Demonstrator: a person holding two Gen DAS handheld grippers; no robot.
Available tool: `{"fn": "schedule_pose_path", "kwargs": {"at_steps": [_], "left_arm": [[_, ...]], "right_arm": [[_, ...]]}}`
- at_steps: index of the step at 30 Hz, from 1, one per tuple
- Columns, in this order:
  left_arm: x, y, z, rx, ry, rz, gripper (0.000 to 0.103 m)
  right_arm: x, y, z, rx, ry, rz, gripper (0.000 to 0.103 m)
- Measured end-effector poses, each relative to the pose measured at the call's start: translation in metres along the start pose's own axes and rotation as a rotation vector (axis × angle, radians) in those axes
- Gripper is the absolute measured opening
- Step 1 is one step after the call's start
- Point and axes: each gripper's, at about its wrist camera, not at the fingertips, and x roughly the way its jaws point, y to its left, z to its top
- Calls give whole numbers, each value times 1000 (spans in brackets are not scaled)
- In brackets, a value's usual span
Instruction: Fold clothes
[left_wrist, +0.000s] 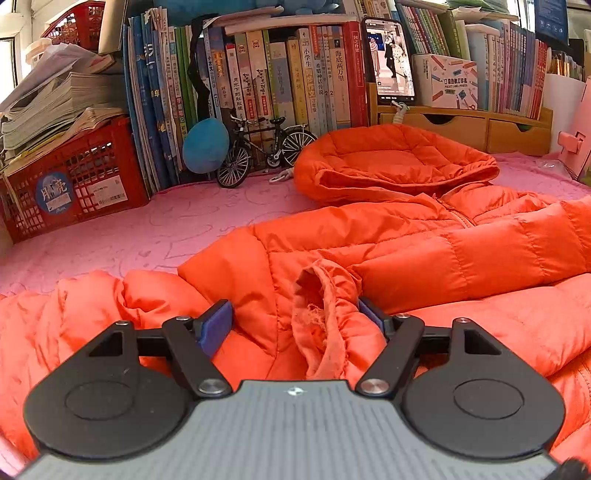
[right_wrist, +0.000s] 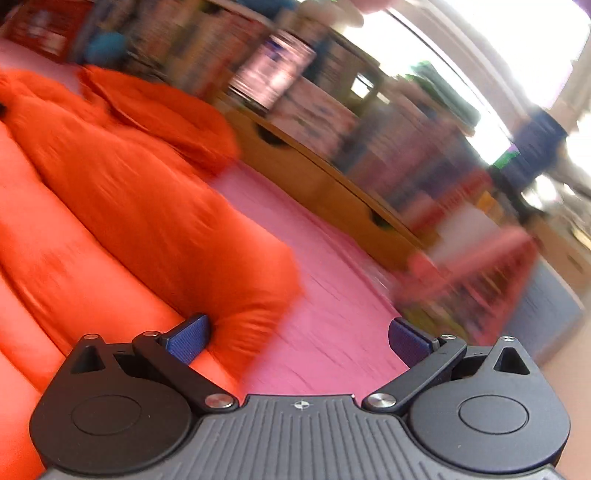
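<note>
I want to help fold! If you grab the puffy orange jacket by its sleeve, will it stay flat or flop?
The orange jacket will probably flop: it lies in soft, rumpled folds on the pink cover. Its quilted puffs suggest it is light for its size. The shiny fabric may slip, so the frayed cuff between the open left gripper fingers needs a firm pinch.

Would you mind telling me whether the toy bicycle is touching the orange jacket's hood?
Apart. The left wrist view shows pink cloth between the toy bicycle and the hood.
</note>
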Motion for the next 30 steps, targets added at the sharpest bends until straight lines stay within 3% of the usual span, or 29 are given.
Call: {"fn": "schedule_pose_path", "kwargs": {"at_steps": [3, 6, 11, 14, 17, 27, 30], "left_arm": [[0, 0, 0, -3, 4, 2, 74], [0, 0, 0, -7, 7, 3, 74], [0, 0, 0, -8, 8, 4, 74], [0, 0, 0, -11, 9, 2, 74], [1, 0, 0, -16, 10, 0, 74], [3, 3, 0, -35, 16, -10, 75], [3, 4, 0, -36, 17, -17, 77]], "right_arm": [[10, -27, -21, 73, 115, -79, 102], [7, -51, -29, 167, 167, -106, 97], [-32, -48, 9, 220, -48, -2, 103], [-41, -25, 51, 224, -161, 129, 103], [-37, 11, 87, 214, -209, 269, 103], [17, 65, 101, 177, -68, 331, 103], [30, 45, 85, 202, -29, 265, 103]]}}
